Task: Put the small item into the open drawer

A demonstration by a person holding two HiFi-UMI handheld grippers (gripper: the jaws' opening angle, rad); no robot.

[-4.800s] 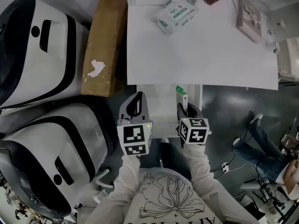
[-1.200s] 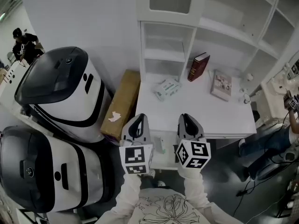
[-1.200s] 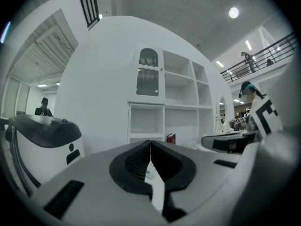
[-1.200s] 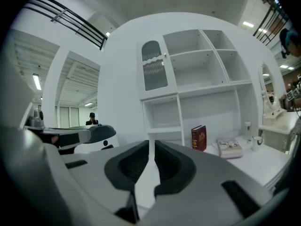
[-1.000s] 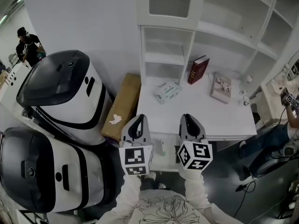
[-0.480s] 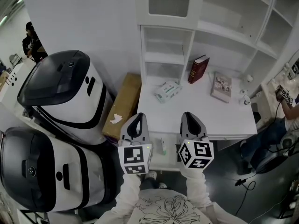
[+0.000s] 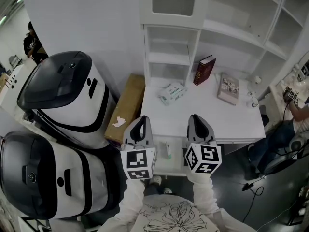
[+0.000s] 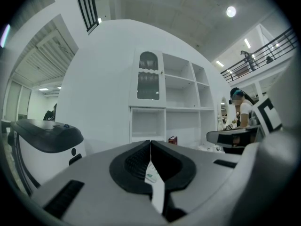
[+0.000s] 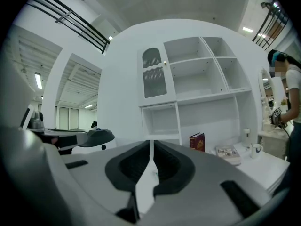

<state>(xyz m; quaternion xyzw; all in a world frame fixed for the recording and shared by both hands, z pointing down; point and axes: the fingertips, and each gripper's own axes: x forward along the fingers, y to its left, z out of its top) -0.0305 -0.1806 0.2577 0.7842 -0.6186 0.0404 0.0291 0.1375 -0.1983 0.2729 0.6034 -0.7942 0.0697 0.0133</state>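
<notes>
The small white item with a green end [image 7: 167, 150] lies in the open white drawer [image 7: 175, 164] under the desk's front edge, in the head view. My left gripper [image 7: 140, 125] hovers just left of the drawer and my right gripper [image 7: 196, 123] just right of it, both level and pointing at the shelves. In the left gripper view the left gripper [image 8: 150, 143] has its jaws pressed together with nothing held. The right gripper [image 9: 150, 143] looks the same in its own view. Neither touches the item.
On the white desk [image 7: 212, 120] lie a tissue pack [image 7: 172, 93], a leaning red book [image 7: 204, 69] and a picture book [image 7: 228, 88]. A cardboard box [image 7: 126, 108] and two large white-and-black machines [image 7: 63, 93] stand left. A person [image 7: 295, 124] sits right.
Earlier the right gripper held the green-ended item over the drawer; now the item lies in the drawer and both grippers are empty. Over the last second the grippers barely shifted.
</notes>
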